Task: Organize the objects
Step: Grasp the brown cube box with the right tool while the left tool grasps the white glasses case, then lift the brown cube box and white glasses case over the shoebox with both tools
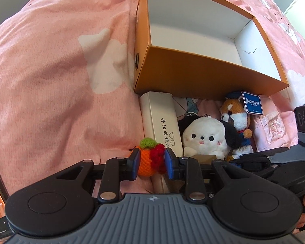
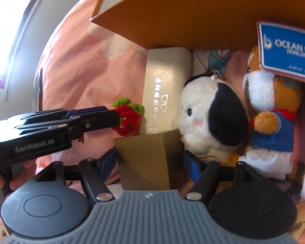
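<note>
1. While the left gripper [image 1: 151, 163] sits low at 6 o'clock in its own view, its two blue pads press against either side of a crocheted orange fruit [image 1: 147, 165] with a green top and red knots, so it is clenched on that toy.
2. From the right wrist view, the same left gripper [image 2: 117, 116] comes in from 9 o'clock, its tip buried in the red and green yarn of the fruit [image 2: 128, 120].
3. Just at 1 o'clock from the fruit lies a cream glasses case [image 1: 162, 120], printed with characters and a spectacles outline, its far end touching the orange box.
4. The right gripper [image 2: 150, 163] has its blue fingers [image 2: 193, 167] spread on both sides of a small brown carton [image 2: 146, 158]; whether the pads touch it cannot be told.
5. At 2 o'clock from that carton rests a white plush dog with black ears [image 2: 209, 122], a keychain clip on its head.
6. Further toward 3 o'clock lies a brown-and-white plush in a blue outfit [image 2: 274, 109], carrying a blue Ocean Park tag [image 2: 286, 50].
7. Toward 12 o'clock in the left view stands an open orange cardboard box [image 1: 193, 71] with a white interior.
8. Everything rests on a pink bedcover with white cloud shapes [image 1: 61, 71].
</note>
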{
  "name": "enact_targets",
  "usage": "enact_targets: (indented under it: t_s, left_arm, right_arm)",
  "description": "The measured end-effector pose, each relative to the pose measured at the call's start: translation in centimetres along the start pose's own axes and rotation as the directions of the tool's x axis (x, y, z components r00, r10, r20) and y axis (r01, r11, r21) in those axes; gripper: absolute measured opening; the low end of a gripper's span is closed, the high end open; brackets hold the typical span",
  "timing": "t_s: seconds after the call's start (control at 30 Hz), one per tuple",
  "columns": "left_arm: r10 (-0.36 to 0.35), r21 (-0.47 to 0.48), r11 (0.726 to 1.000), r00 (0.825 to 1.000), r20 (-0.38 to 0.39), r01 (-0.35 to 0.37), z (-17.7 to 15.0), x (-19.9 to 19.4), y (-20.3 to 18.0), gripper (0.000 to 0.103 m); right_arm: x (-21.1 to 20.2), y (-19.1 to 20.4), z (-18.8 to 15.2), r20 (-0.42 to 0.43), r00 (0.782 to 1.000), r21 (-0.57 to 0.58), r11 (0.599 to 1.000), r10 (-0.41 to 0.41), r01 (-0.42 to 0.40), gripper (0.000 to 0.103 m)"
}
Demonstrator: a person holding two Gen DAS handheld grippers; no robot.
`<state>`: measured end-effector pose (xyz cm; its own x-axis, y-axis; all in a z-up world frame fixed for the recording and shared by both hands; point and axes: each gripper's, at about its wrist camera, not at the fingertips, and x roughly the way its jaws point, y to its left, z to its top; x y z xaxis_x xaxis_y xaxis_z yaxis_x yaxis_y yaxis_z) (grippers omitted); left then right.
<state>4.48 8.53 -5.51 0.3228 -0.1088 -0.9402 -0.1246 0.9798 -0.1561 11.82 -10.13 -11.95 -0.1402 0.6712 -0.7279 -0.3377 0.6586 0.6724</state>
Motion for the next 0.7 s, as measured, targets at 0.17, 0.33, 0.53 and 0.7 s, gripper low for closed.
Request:
enact_targets:
  t_s: [0.17, 0.33, 0.53, 0.7]
  left_arm:
    - [-0.008, 0.010, 1.000, 1.000, 0.017, 0.008, 0.3, -0.2, 0.0, 0.033]
    - [-0.024, 0.021, 1.000, 0.999, 0.030, 0.023, 0.9, 0.0, -0.2, 0.043]
    - [-0.065, -0.035, 0.997, 0.998, -0.012, 0.065, 2.4, 2.4, 0.1, 0.054]
    - [-0.056, -0.077, 0.996, 0.996, -0.075, 0.051, 3.3, 5.3, 0.3, 0.059]
  right_arm:
    - [-1.4, 1.6, -0.2, 0.043, 0.997, -0.057, 0.996, -0.060, 0.062, 0.071]
    - [-4.5, 3.7, -0.2, 0.144, 0.983, -0.130, 0.982, -0.117, 0.136, 0.071]
    - [-8.2, 3.5, 0.6, 0.270, 0.944, -0.123, 0.966, -0.188, 0.228, 0.071]
    - [-10.0, 2.5, 1.5, 0.315, 0.928, -0.094, 0.966, -0.202, 0.242, 0.071]
